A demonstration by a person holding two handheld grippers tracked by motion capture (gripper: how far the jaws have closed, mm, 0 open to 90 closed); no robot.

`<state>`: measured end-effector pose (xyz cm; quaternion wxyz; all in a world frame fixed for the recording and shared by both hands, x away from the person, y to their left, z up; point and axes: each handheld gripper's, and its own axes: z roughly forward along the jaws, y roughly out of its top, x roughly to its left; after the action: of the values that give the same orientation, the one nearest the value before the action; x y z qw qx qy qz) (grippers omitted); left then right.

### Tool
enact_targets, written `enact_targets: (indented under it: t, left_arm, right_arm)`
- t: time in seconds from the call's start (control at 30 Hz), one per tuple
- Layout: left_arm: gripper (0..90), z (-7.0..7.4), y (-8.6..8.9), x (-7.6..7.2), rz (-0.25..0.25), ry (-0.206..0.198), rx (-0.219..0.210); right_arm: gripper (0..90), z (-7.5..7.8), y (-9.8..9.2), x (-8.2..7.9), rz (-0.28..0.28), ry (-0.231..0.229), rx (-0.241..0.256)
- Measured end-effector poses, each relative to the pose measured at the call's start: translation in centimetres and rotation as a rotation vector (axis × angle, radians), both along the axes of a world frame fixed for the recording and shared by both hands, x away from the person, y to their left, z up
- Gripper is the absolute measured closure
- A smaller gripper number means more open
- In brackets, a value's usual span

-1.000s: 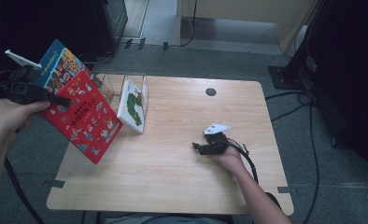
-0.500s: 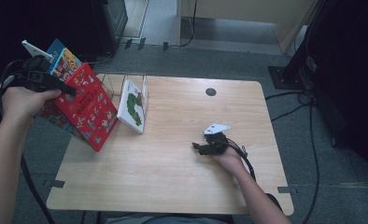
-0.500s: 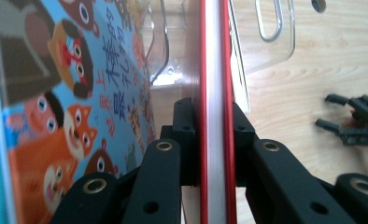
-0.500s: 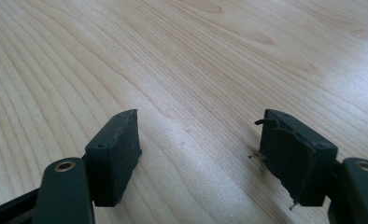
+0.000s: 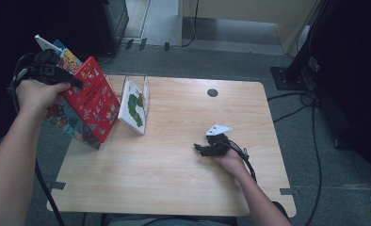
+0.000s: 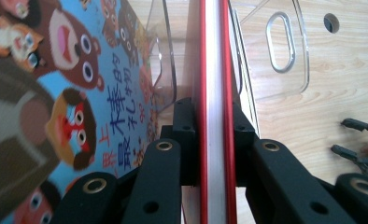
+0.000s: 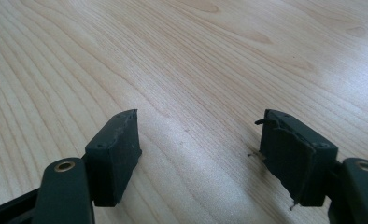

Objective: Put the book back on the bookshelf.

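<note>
Wooden table (image 5: 174, 188), left claw (image 6: 213, 140) clamping red book (image 6: 213, 70), right claw (image 7: 201, 158) spread

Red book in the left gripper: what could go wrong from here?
The left gripper pinches the red book only at one edge, so it may swing or slip. The blue animal book lies loose against it and could drop. The clear rack is light; a bump might tip it and its caterpillar book.

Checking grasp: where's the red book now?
High view, left side: red book clamped in the left tongs, over the table's left edge, beside the clear rack.
</note>
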<state>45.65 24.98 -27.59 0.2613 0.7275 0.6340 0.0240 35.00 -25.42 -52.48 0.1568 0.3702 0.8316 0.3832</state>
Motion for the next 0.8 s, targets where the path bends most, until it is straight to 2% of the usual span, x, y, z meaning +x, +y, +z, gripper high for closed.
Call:
enact_targets:
  t: [0.13,0.27,0.4,0.47,0.5,0.57,0.6,0.7,0.8]
  left_arm:
    - [80.0,-0.6,-0.1,0.5,0.003,-0.001,-0.020]
    - [79.8,-1.0,-0.5,0.9,-0.013,0.020,-0.030]
    - [79.1,-0.8,-0.7,1.1,-0.038,0.046,-0.019]
    - [78.2,-0.9,-0.7,1.3,-0.053,0.071,-0.021]
    - [77.1,-1.0,-0.7,1.4,-0.067,0.099,-0.024]
    - [76.6,-1.4,-0.9,1.5,-0.095,0.133,0.007]
    - [76.9,-1.5,-0.9,1.5,-0.097,0.135,0.012]
    - [77.3,-1.6,-0.6,1.7,-0.096,0.142,-0.008]
    - [75.0,-1.7,-0.6,1.9,-0.125,0.169,-0.041]
  right_arm:
    - [28.3,0.0,0.0,0.0,-0.002,0.000,0.000]
    - [28.3,0.0,0.0,0.0,-0.004,0.000,-0.001]
    - [28.3,0.0,0.0,-0.1,-0.012,-0.004,-0.001]
    - [28.3,0.0,0.1,-0.2,-0.022,0.000,0.000]
    - [28.3,0.0,0.1,-0.2,-0.025,0.000,-0.001]
    - [28.3,0.0,0.0,-0.3,-0.027,0.001,-0.001]
    - [28.3,0.0,0.0,-0.3,-0.027,0.000,-0.001]
    - [28.3,0.0,0.0,-0.3,-0.028,0.002,-0.001]
    - [28.3,0.0,0.0,-0.3,-0.028,0.003,0.000]
